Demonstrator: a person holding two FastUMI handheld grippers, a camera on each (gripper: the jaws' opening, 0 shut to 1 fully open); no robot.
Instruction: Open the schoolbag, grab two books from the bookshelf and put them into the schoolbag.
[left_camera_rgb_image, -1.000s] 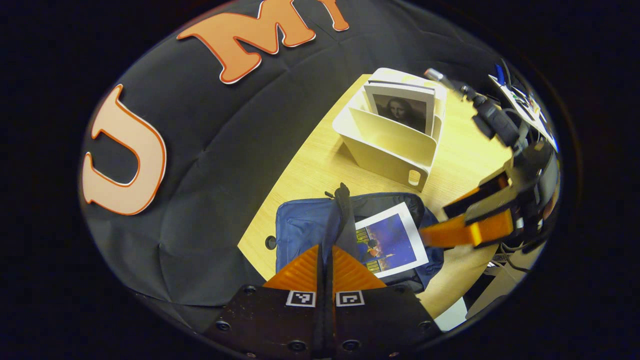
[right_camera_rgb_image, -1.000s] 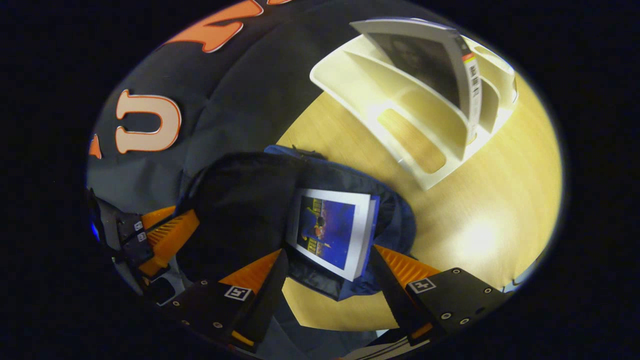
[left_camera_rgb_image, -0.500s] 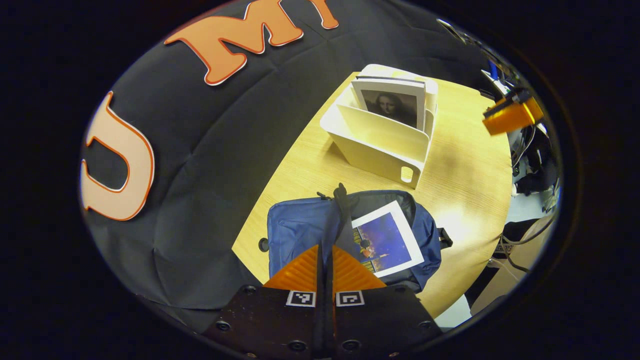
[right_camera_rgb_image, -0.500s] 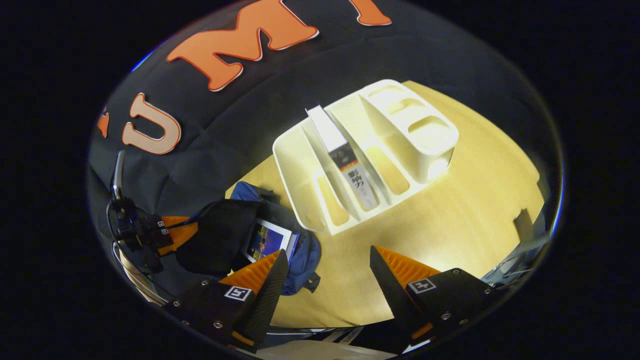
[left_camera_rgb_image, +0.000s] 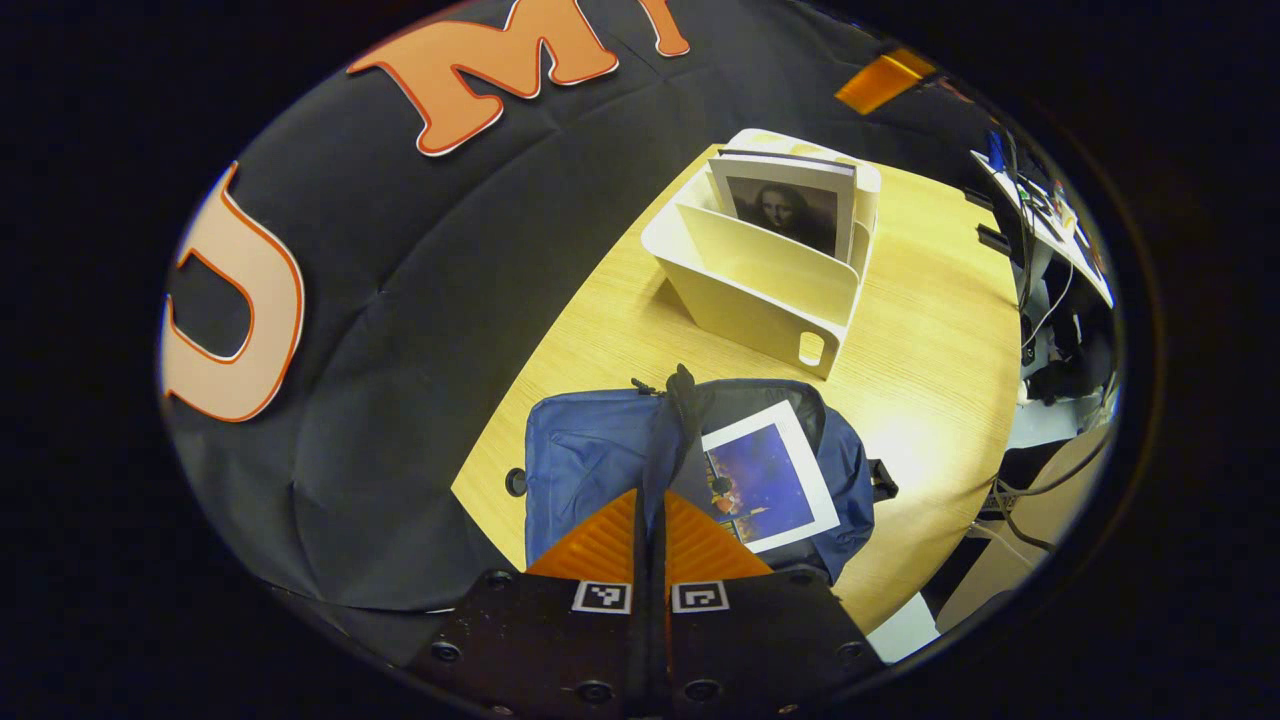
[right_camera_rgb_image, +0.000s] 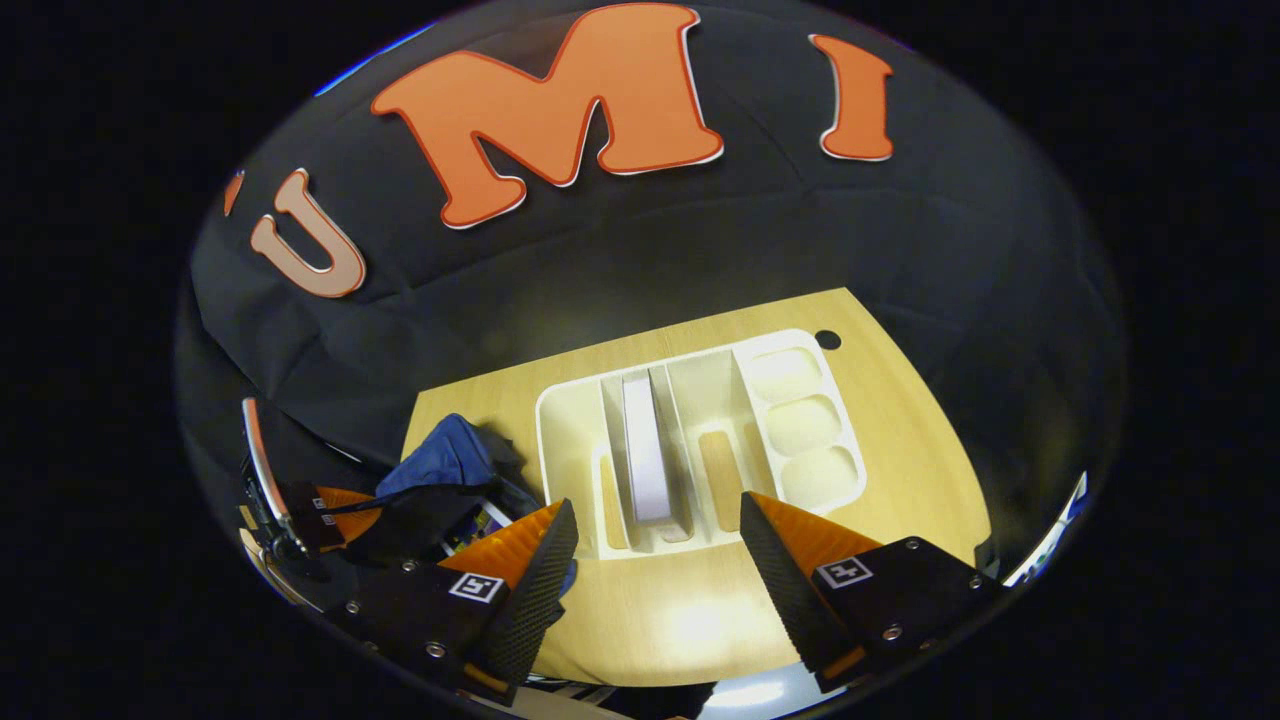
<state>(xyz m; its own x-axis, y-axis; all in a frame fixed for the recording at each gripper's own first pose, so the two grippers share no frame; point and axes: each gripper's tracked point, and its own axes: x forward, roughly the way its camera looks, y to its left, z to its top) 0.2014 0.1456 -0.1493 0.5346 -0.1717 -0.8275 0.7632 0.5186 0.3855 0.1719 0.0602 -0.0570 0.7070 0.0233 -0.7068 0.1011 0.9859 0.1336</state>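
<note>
Wooden table: right tool gaping above bookshelf, clear of its walls.

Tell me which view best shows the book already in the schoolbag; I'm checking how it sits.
Left gripper view: the book lies cover-up in the open schoolbag. Right gripper view catches just a sliver.

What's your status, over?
Left gripper shut on schoolbag flap. Right gripper open above bookshelf. One book bagged; second book unobstructed.
</note>
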